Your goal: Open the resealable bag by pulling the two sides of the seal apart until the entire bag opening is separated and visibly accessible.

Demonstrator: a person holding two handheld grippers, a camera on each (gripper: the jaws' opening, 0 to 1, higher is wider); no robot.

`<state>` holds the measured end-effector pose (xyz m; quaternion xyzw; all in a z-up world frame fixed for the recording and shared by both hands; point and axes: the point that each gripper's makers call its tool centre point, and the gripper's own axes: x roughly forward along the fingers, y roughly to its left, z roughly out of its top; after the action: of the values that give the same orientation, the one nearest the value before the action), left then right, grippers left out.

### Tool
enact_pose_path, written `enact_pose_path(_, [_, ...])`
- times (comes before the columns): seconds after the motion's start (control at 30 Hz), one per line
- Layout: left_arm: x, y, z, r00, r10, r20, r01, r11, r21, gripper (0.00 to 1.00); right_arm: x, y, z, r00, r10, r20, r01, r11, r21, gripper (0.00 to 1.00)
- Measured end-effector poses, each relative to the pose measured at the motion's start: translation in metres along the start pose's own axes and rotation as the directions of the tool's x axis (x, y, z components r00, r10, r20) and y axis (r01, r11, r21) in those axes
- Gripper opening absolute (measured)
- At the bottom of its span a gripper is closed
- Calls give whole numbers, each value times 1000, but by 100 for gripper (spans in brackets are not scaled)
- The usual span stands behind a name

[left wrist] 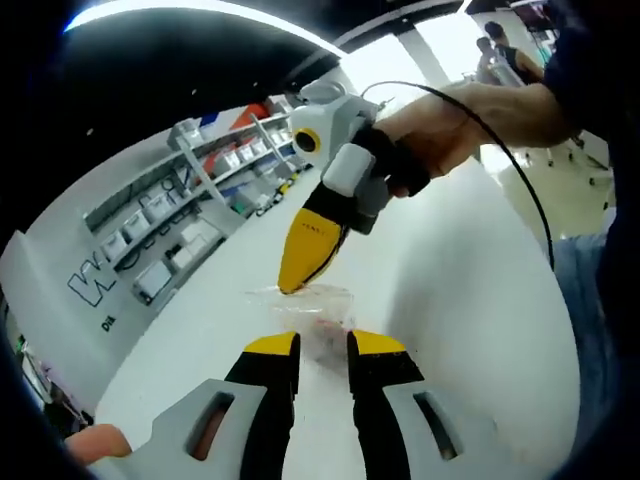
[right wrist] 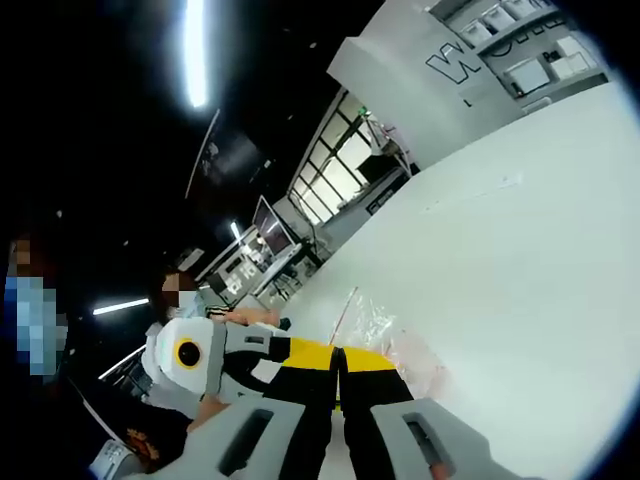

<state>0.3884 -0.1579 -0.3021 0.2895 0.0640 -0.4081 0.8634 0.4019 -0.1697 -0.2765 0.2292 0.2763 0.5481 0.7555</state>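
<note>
Nearest in the left gripper view, my left tongs (left wrist: 324, 350) rose from the bottom edge, black jaws with yellow tips standing a little apart; the near edge of the resealable bag (left wrist: 312, 312) lay between those tips, but whether they pinched the film I could not tell. My thumb showed at the lower left corner beside the grey tong body. Just beyond the tips, the clear bag was spread over the white desk (left wrist: 480, 290), its film crinkled and faintly pink near the middle. At the bag's far edge my right tongs (left wrist: 296, 284) came down from above, yellow tips clenched on the film. My right hand (left wrist: 455, 125) gripped their grey and black body, and a black cable (left wrist: 520, 180) ran from it toward my dark sleeve. Beyond the desk stood a white counter wall with dark lettering and shelves (left wrist: 200, 200) of small boxes; farther off, people stood in a bright area.

In the right gripper view, my right tongs (right wrist: 338, 400) rose from the bottom, the jaws pressed together with the bag's edge caught between them. The left tongs (right wrist: 300, 353) entered from the left, touching the same edge of the bag (right wrist: 385, 335), whose clear film bulged upward over the desk (right wrist: 520, 260). Farther away stood windows, a monitor and ceiling strip lights (right wrist: 195, 50).
</note>
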Motion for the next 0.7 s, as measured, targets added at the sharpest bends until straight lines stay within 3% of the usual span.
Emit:
enact_pose_path(0.1, [-11, 9, -1, 998, 9, 54, -2, 992, -125, 19, 0, 2, -2, 1000, 2, -1, -2, 1000, -5, 0])
enact_pose_path(0.17, [-17, 15, -2, 997, 4, 82, 14, 974, -224, 19, 0, 3, -4, 1000, -1, -4, 1, 1000, -11, 0])
enact_pose_path(0.27, [-22, 26, 4, 991, 15, 134, 28, 949, -314, 19, 0, 3, -5, 1000, 2, -1, -2, 1000, -12, 0])
enact_pose_path(0.6, [-18, 34, 8, 991, 25, 133, 19, 947, -320, 19, -1, 1, -2, 1000, 1, 5, -1, 1000, -10, 0])
enact_pose_path(0.7, [-20, 34, 11, 989, 17, 148, 36, 937, -347, 19, -1, 1, -4, 1000, 2, 4, -2, 1000, -10, 0])
